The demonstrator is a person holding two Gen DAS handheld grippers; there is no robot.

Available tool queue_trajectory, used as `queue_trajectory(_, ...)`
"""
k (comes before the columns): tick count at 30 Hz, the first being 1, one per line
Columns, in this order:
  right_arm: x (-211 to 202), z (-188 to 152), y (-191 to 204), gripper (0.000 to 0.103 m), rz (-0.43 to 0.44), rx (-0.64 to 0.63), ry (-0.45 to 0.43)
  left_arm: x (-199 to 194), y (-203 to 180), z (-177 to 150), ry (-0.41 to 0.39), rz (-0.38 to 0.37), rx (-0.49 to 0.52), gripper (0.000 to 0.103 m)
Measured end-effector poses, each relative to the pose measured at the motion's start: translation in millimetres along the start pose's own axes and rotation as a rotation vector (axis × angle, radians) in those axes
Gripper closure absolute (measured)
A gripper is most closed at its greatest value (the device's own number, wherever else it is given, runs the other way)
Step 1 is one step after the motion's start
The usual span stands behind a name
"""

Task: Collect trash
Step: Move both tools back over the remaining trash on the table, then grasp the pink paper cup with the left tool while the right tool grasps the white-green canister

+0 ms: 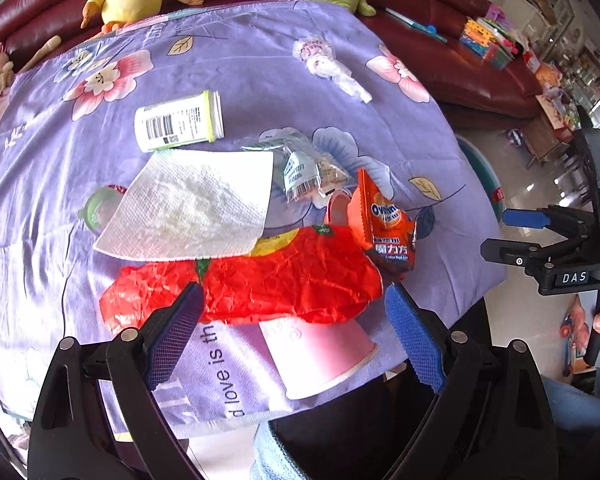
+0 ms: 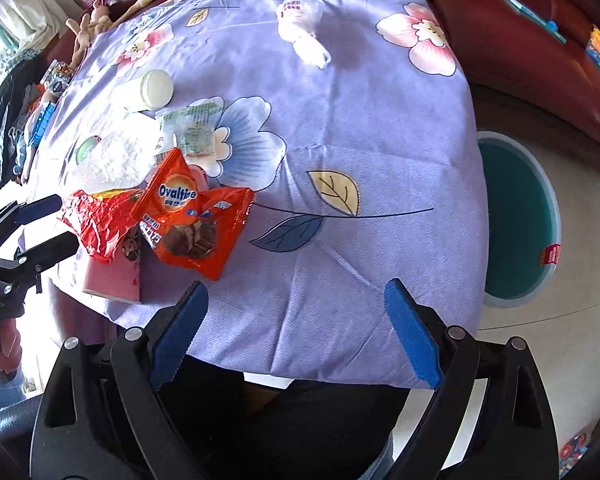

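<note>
Left gripper [image 1: 294,308]: its blue fingers [image 1: 172,340] are spread wide and hold nothing. It hangs over the near edge of the worktop, above the red bag.
Right gripper [image 2: 296,316]: its fingers [image 2: 412,336] are wide apart too, with nothing between them, over the near right part of the cloth.
Worktop [image 2: 360,128]: it has a purple cloth with pink and blue flowers. Near the front edge the cloth says "love is th".
Pink cup [image 1: 320,356]: a paper cup lying on its side at the near edge. I cannot tell what is in it. The red bag covers part of it.
Red bag [image 1: 260,280]: a big crinkled wrapper, flat, just behind the cup.
Snack pack [image 2: 188,220]: orange, with the word "Ovaltine". It leans on the red bag.
Paper towel [image 1: 192,208]: white, lying on the far edge of the red bag.
Small bottle [image 1: 180,122]: on its side near the middle, with a barcode label.
Clear wrapper [image 1: 300,168]: has a barcode sticker, beside the towel.
Crumpled plastic [image 1: 324,64]: near the far edge.
</note>
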State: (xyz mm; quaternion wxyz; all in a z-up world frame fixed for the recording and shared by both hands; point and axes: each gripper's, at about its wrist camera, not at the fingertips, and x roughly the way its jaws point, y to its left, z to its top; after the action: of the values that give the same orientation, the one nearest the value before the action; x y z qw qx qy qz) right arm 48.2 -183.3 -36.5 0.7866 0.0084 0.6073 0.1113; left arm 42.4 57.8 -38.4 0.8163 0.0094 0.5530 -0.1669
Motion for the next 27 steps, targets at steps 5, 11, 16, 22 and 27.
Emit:
queue_trajectory(5, -2, -8, 6, 0.018, 0.009, 0.004, -0.014, 8, 1, -19, 0.035, -0.029, -0.072, 0.011)
queue_trajectory(11, -2, -9, 12, 0.018, 0.022, 0.008, -0.017, 36, -5, -14, 0.059, 0.002, -0.108, 0.011)
queue_trajectory(16, -4, -8, 7, 0.018, 0.014, 0.017, -0.024, 59, -7, -13, 0.096, 0.022, -0.104, 0.011)
queue_trajectory(22, 0, -7, 1, 0.017, 0.003, 0.028, -0.012, 64, -2, -21, 0.104, -0.01, -0.105, 0.033)
queue_trajectory(27, 3, -1, 8, 0.017, 0.003, 0.016, -0.006, 41, 3, -20, 0.021, 0.013, -0.103, 0.039)
